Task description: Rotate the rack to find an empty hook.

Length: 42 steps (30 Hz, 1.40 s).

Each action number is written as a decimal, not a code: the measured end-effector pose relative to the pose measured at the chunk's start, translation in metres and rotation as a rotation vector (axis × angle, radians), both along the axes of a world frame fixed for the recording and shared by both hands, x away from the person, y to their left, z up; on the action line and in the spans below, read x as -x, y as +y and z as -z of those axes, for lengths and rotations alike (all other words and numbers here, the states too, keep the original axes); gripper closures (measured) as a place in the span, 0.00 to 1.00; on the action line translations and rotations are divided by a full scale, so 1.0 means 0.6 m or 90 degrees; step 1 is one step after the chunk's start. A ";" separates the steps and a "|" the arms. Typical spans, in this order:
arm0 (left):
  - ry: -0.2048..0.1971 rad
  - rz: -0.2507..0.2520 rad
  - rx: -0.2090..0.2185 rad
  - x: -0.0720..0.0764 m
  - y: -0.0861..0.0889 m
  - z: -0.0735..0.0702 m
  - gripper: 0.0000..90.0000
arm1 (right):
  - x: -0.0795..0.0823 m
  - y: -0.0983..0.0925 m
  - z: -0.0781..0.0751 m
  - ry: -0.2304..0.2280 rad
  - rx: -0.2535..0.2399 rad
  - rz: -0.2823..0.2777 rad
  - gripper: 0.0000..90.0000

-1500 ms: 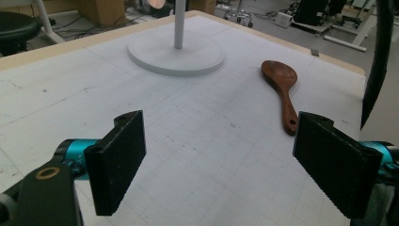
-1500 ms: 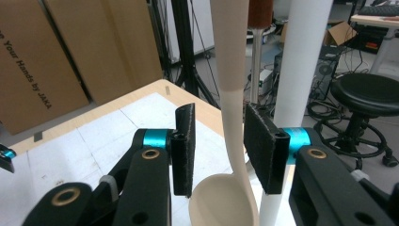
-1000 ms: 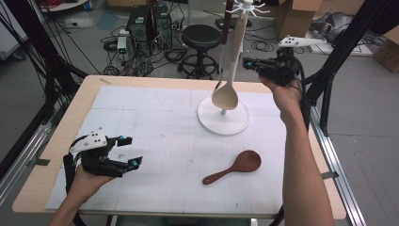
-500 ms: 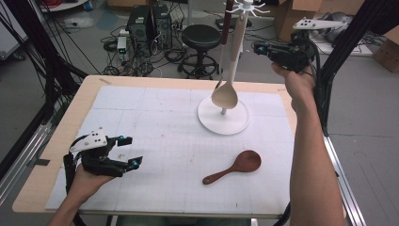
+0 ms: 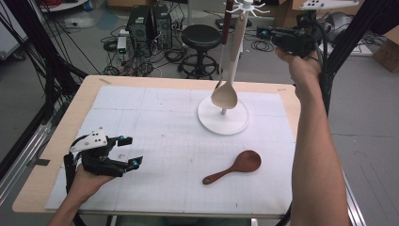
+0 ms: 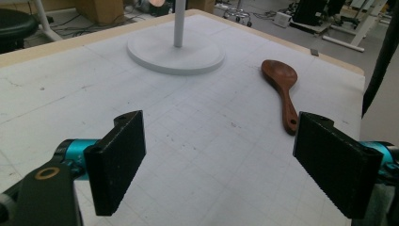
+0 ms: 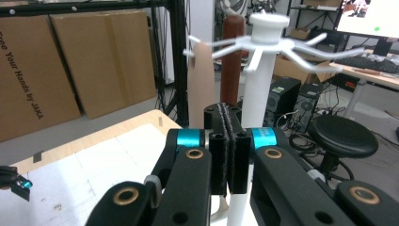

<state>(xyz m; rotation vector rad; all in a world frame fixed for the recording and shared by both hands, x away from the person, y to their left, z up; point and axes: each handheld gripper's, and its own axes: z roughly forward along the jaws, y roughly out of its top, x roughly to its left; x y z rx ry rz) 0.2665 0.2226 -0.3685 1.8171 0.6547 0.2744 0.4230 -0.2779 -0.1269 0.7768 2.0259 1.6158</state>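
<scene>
Hanging spoons on the white rack [image 5: 223, 115] looks to be the job: the pale wooden spoon [image 5: 225, 94] dangles from a hook, while the dark spoon [image 5: 234, 167] lies on the mat near the base. The right gripper [image 7: 228, 155] is pinched shut on nothing beside the hooks; the left gripper [image 5: 126, 151] rests low, jaws spread and empty (nearer the dark spoon). Next, I'd guess, comes grasping that spoon's handle.

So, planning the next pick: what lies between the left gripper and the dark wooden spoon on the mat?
Nothing: in the left gripper view, bare gridded mat runs from the open left gripper to the dark wooden spoon.
</scene>
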 end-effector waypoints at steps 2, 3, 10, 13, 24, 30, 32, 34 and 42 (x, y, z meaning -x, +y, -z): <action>0.001 -0.001 0.000 0.000 0.000 0.000 0.20 | -0.002 0.001 -0.006 0.001 0.002 0.003 1.00; 0.001 -0.001 0.000 0.000 0.000 0.000 0.20 | -0.003 0.001 -0.009 -0.005 0.002 0.002 1.00; 0.002 0.000 -0.002 0.000 0.001 0.001 0.20 | -0.011 -0.004 -0.024 -0.003 -0.003 0.007 1.00; 0.001 -0.003 0.001 0.000 0.002 0.001 0.20 | -0.014 -0.008 -0.026 -0.005 -0.005 0.007 1.00; 0.001 0.000 0.000 0.000 0.003 0.001 0.20 | -0.023 -0.009 -0.024 -0.003 -0.016 0.013 1.00; 0.001 -0.002 -0.003 0.000 0.003 0.001 0.20 | -0.024 0.007 -0.020 -0.012 -0.024 -0.010 1.00; 0.002 -0.001 -0.001 0.000 0.003 0.001 0.20 | -0.025 0.014 -0.018 -0.012 -0.023 -0.014 1.00; 0.003 -0.003 0.000 0.001 0.003 0.001 0.20 | -0.026 0.020 -0.016 -0.012 -0.025 -0.016 1.00; 0.002 0.000 -0.002 0.001 0.003 0.001 0.20 | -0.028 0.040 -0.011 -0.016 -0.031 -0.027 1.00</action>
